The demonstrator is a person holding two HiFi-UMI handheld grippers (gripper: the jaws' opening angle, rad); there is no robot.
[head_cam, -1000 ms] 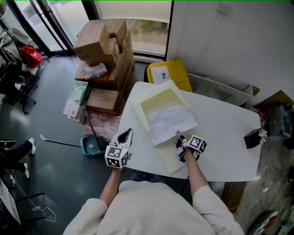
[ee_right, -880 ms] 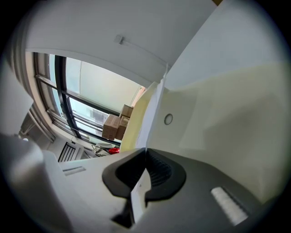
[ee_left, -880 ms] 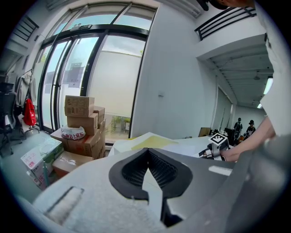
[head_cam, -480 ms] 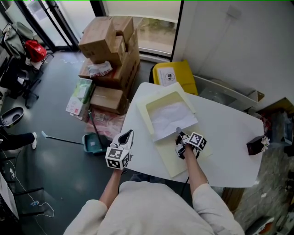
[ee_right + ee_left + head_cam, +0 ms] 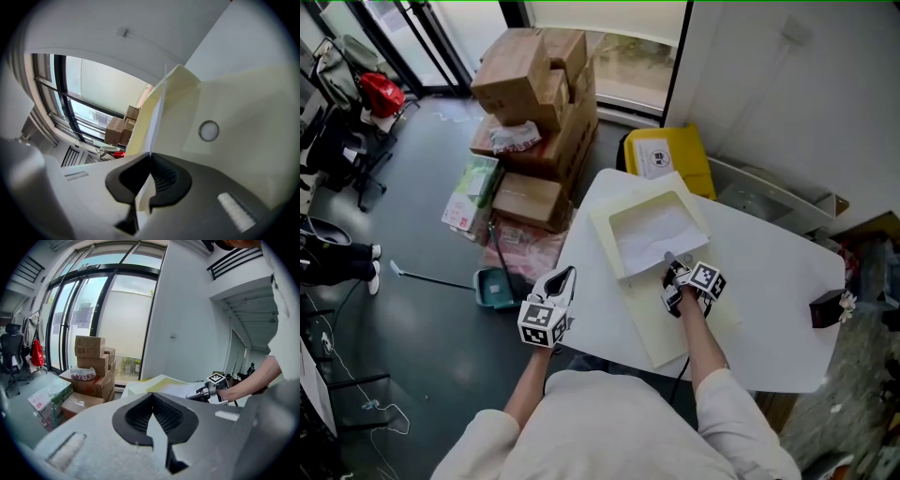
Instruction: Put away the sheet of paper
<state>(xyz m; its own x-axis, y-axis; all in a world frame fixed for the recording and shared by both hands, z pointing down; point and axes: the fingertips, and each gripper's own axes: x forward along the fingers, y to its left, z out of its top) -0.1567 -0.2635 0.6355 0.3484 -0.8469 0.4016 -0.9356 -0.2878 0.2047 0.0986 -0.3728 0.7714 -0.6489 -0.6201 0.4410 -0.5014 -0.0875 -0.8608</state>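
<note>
R tongs (image 5: pixel 670 262) pinch sheet of paper (image 5: pixel 654 230) by near edge, prob. to feed it into cream snap folder (image 5: pixel 670 333), counter (image 5: pixel 778 281) far-left corner. L tongs (image 5: pixel 566 274) pressed together, empty, idle.

No legible text; print on cardboard boxes (image 5: pixel 534 84), yellow bin label (image 5: pixel 654 157) unreadable.

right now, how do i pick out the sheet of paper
Find the white table by the wall; an open cream folder lies on its far-left part. The sheet is the creased white page lying in it, its near edge pinched by the right gripper, whiter than the folder.
</note>
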